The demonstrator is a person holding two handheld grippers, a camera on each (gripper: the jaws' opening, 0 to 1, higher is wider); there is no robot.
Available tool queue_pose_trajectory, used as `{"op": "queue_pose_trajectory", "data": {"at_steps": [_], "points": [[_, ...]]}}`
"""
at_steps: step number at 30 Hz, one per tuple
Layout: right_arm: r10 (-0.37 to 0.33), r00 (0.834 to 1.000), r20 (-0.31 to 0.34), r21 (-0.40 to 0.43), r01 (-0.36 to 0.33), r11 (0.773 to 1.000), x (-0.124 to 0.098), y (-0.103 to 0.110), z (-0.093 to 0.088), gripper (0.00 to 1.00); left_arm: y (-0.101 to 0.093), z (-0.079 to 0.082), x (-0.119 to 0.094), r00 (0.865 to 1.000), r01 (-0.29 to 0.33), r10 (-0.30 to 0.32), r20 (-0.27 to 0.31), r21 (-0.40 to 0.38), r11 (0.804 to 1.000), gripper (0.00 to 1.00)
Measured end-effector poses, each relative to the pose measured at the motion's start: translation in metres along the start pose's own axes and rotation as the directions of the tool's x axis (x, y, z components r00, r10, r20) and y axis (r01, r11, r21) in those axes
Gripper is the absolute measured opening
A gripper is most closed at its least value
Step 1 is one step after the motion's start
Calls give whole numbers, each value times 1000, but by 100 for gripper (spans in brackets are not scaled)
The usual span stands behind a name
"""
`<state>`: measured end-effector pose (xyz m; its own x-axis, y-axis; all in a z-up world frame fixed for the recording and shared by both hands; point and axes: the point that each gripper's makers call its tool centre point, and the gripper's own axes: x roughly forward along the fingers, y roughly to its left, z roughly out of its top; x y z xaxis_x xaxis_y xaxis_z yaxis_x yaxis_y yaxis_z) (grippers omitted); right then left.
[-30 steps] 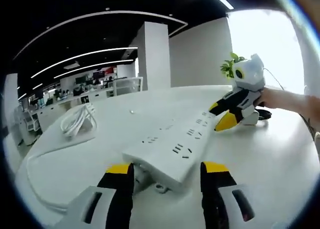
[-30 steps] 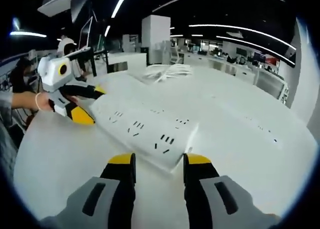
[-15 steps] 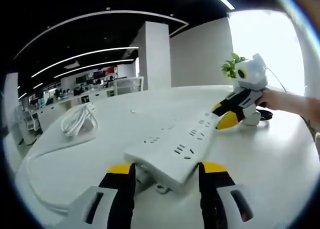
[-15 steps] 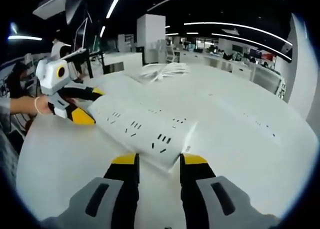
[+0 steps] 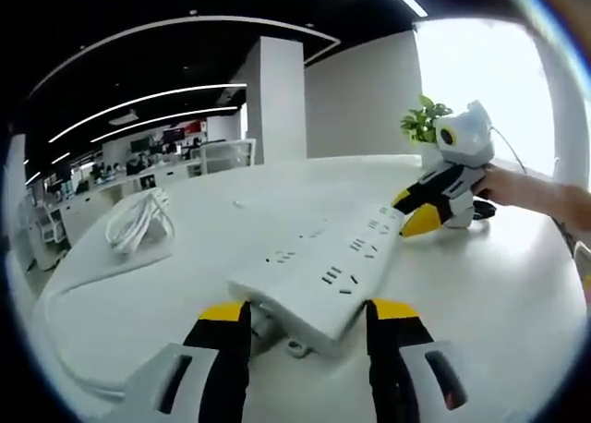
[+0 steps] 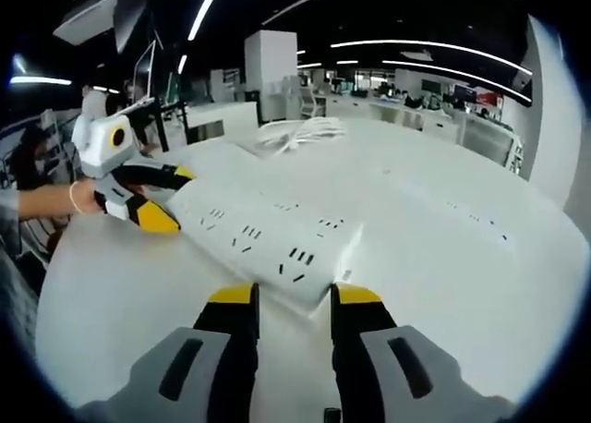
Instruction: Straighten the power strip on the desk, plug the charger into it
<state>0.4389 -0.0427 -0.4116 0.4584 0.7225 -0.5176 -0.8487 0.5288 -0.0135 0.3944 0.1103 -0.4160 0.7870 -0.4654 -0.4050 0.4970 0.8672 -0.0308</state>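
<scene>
Left gripper (image 5: pixel 298 314): jaws clamped on one end of the white power strip (image 5: pixel 323 273).
Right gripper (image 6: pixel 290 297): jaws clamped on the opposite end of the strip, as seen in its own view.
Power strip: lies mid-desk (image 5: pixel 499 294), sockets up, spanning between both grippers.
Coiled white cable (image 5: pixel 137 222): near the desk's far edge.
Plant (image 5: pixel 423 123): behind the right gripper.
</scene>
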Motion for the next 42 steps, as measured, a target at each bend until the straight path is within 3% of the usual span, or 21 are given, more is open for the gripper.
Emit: {"op": "queue_pose_trajectory", "data": {"at_steps": [13,42], "points": [[-56,998,-18,-50,55,997,-10,10,-7,26,-1,-1,0,997,76,-76,5,38,996,50],[-94,995,-19,-18,94,995,-24,22,-12,23,-2,0,-2,984,175,-175,-16,90,980,51]]}}
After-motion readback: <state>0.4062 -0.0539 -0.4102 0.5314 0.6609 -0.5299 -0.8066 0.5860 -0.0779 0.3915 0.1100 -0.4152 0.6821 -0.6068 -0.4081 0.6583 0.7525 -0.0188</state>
